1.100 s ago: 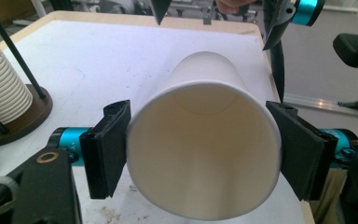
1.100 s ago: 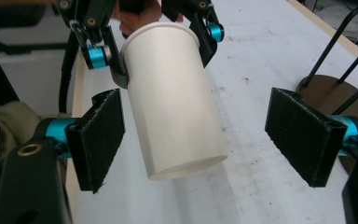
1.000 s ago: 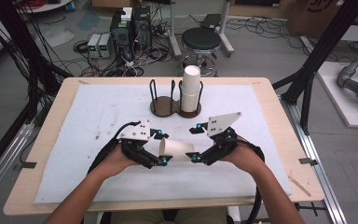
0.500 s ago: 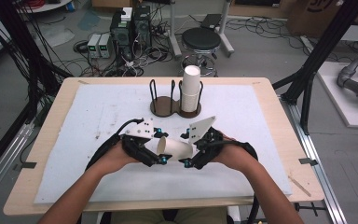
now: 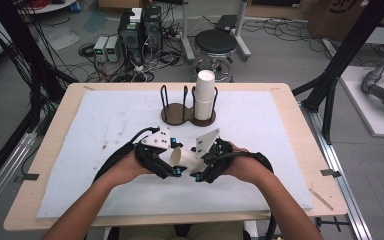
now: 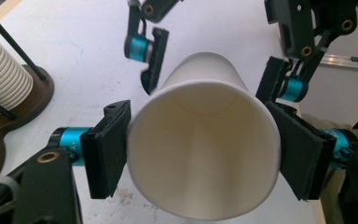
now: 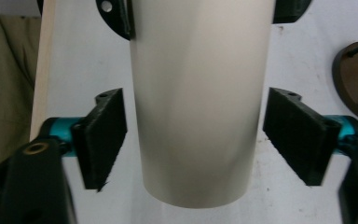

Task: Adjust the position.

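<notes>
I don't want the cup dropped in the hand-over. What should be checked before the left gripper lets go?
1. Left gripper pads press the cup near its rim: ok.
2. Right gripper around the cup's base end: ok.
3. Right pads touching the cup: not ok; the jaws have just been closing, but gaps remain on both sides.
4. Cup undented: ok, its mouth looks round.
5. Cup centred between the right jaws: ok, roughly.
6. Free slot in the holder beside the cup stack: ok.
</notes>
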`<state>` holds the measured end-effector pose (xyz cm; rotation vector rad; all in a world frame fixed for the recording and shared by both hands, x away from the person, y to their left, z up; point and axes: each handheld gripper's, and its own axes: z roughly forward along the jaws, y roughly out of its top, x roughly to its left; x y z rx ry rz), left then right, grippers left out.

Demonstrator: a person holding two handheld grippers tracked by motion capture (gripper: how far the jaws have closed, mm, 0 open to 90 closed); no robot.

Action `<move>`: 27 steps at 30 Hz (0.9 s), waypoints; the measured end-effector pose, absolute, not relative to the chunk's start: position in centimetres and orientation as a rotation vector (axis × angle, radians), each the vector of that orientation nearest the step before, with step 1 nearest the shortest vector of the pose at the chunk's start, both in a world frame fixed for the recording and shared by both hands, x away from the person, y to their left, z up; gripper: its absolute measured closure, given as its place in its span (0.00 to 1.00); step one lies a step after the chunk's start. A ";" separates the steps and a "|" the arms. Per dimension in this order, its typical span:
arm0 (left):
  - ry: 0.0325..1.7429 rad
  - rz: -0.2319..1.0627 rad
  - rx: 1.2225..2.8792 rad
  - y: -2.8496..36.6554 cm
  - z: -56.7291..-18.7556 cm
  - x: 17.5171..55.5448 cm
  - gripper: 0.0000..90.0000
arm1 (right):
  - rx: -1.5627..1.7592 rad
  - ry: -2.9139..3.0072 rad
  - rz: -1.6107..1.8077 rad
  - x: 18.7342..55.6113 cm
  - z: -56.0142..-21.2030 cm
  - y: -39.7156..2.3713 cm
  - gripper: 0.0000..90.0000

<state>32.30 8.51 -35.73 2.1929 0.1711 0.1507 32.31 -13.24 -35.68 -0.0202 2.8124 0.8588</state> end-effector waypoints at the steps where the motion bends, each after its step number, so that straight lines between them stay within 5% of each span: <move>1: 0.172 0.153 2.196 8.5 -35.8 32.3 0.29 | -0.022 2.815 0.841 32.3 -35.8 -13.1 0.27; 9: 0.172 0.150 2.204 8.3 -35.9 32.3 0.29 | -0.023 2.823 0.776 32.3 -36.5 -12.5 0.36; 27: 0.256 0.174 2.053 8.5 -36.2 32.1 0.20 | 0.067 2.822 0.889 32.5 -37.4 -13.3 0.37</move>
